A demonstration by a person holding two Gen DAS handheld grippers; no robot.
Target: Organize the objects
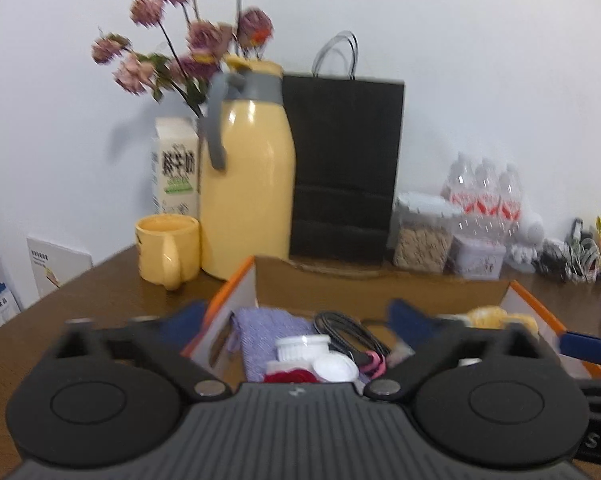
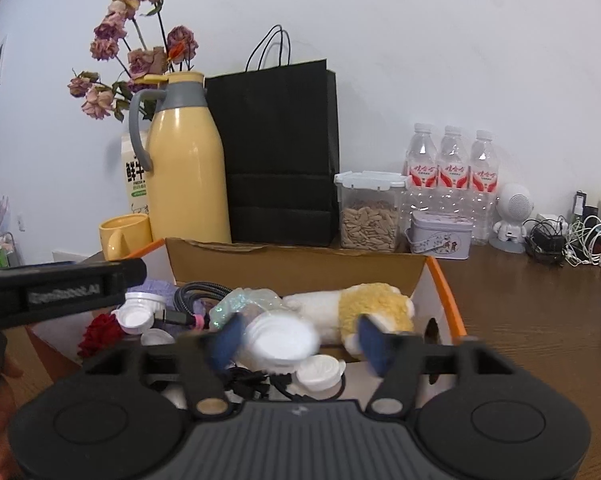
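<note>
A cardboard box with orange edges (image 1: 236,280) (image 2: 440,280) lies open right in front of both grippers. Inside are a purple cloth (image 1: 260,328), a black cable (image 1: 344,332), white lidded jars (image 1: 302,346), a red item (image 2: 100,332) and a yellow-and-white plush toy (image 2: 364,304). My left gripper (image 1: 296,320) is open wide; its left finger is outside the box's left wall and nothing is held. My right gripper (image 2: 300,342) is open over the box. A blurred white round lid (image 2: 280,340) sits between its pads with a gap on the right side.
Behind the box on the brown table (image 2: 540,320) stand a yellow mug (image 1: 168,248), a yellow thermos (image 1: 248,176), a milk carton (image 1: 176,168), dried flowers, a black paper bag (image 2: 280,152), a seed jar (image 2: 368,212), a tin, water bottles (image 2: 452,168) and tangled cables (image 2: 564,240).
</note>
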